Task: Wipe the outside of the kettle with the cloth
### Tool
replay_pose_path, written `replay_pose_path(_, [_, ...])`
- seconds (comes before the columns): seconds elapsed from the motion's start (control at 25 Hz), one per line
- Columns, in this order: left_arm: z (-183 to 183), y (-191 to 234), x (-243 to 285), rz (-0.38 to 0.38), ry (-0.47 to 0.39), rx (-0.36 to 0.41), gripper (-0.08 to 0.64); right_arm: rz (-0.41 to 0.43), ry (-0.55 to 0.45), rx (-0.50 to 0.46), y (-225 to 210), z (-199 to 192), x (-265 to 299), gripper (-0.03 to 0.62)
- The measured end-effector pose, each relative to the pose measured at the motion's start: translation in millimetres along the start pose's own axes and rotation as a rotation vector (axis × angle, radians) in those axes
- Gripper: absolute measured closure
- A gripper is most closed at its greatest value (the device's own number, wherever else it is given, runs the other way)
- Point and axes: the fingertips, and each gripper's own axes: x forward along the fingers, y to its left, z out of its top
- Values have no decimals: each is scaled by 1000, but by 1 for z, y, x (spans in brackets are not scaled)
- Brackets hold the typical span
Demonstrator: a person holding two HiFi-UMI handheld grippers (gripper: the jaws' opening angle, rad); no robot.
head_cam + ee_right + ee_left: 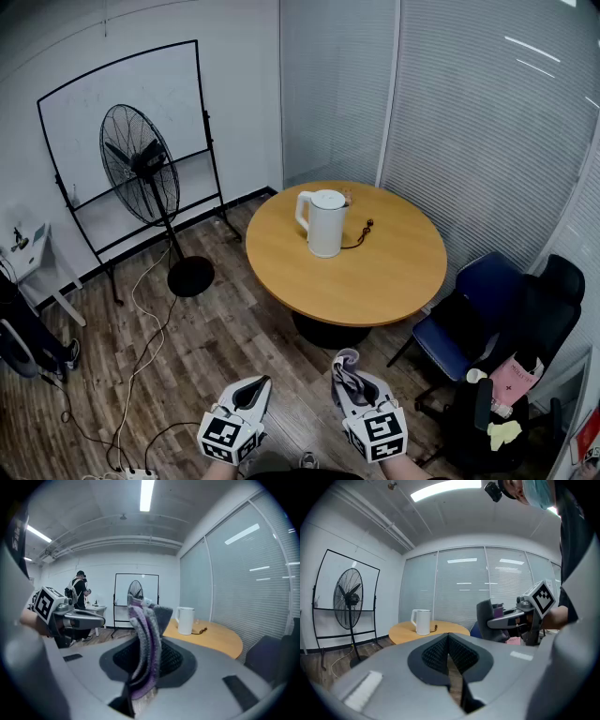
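A white kettle (324, 222) stands upright near the far side of the round wooden table (394, 281), with a dark cord (360, 233) lying beside it. It shows small in the left gripper view (422, 621) and in the right gripper view (185, 620). Both grippers hang low over the wood floor, well short of the table. My right gripper (349, 367) is shut on a folded grey and purple cloth (145, 645) that sticks up between its jaws. My left gripper (253, 391) is shut with nothing in it.
A pedestal fan (150, 183) and a whiteboard on a stand (122, 103) are at the left, with cables (141, 347) trailing over the floor. A blue chair (469, 323) and a black chair (539, 319) stand right of the table. A person (77, 592) stands far off.
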Motion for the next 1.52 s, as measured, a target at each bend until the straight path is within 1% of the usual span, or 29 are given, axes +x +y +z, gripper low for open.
replay_pose_path(0.12, [-5,6,2,4,1,-5,549,4,-3,33,-1,4,7,498])
replay_pose_path(0.28, [-14,27,5,52,14,-34,549,20,18,60,-2,-3,25,497])
replay_pose_path(0.48, [-13,67,21,52,-8,-44,549,-13,30,83,-8,4,61,497])
replay_pose_path(0.6, [-5,94,38,5,-23,-42,549,-49,34,103,-14,13,91,497])
replay_pose_path(0.8, [4,150,65,-62,-18,-34,548,-108,51,132,-13,29,143,497])
replay_pose_path(1.12, [22,229,94,-169,-23,-7,548,-219,27,183,-8,59,215,497])
replay_pose_path(1.24, [21,251,102,-205,-9,0,548,-262,24,209,-8,63,231,497])
replay_pose_path(1.36, [17,268,117,-225,9,-7,548,-294,26,229,-11,63,242,497])
replay_pose_path(1.52, [12,273,140,-265,25,-34,548,-322,54,241,-21,59,253,497])
